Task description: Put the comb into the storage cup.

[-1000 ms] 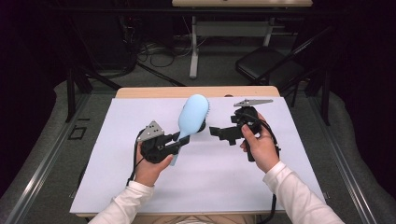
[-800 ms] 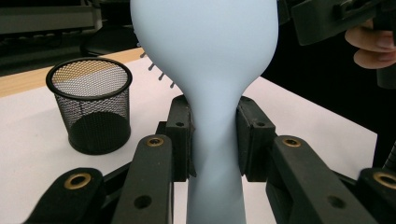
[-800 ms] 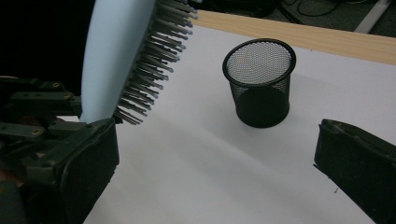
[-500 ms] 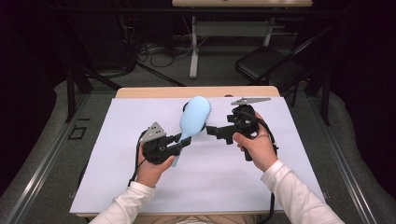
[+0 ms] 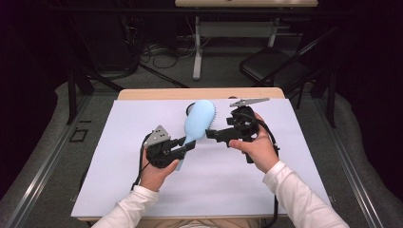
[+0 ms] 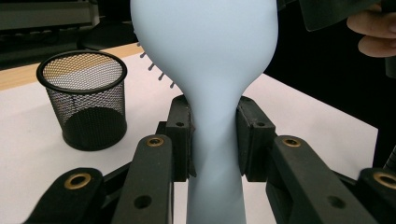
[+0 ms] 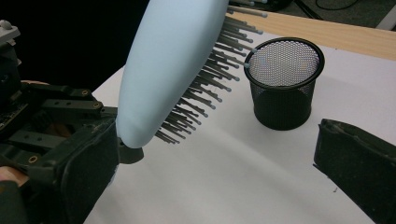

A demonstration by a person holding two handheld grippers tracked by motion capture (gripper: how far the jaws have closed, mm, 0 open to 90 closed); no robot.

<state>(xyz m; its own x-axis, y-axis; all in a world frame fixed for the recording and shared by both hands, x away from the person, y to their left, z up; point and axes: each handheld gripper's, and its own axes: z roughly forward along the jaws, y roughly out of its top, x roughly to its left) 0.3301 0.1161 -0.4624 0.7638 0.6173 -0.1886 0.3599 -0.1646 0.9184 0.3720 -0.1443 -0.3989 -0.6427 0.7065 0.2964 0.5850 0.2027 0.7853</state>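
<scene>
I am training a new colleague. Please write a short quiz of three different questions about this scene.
1. True or false: the left tongs are shut on the handle of the blue hairbrush.
2. Which container stands on the table? A) black mesh cup B) glass jar C) cardboard box
3. Are the right tongs open or shut?

Key: 1 true; 2 A; 3 open, the brush head lies between the jaws, ungripped.

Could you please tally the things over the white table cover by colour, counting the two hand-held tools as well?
Light blue: 1, the hairbrush
Black: 3, the mesh cup, the left tool and the right tool
Total: 4
</scene>
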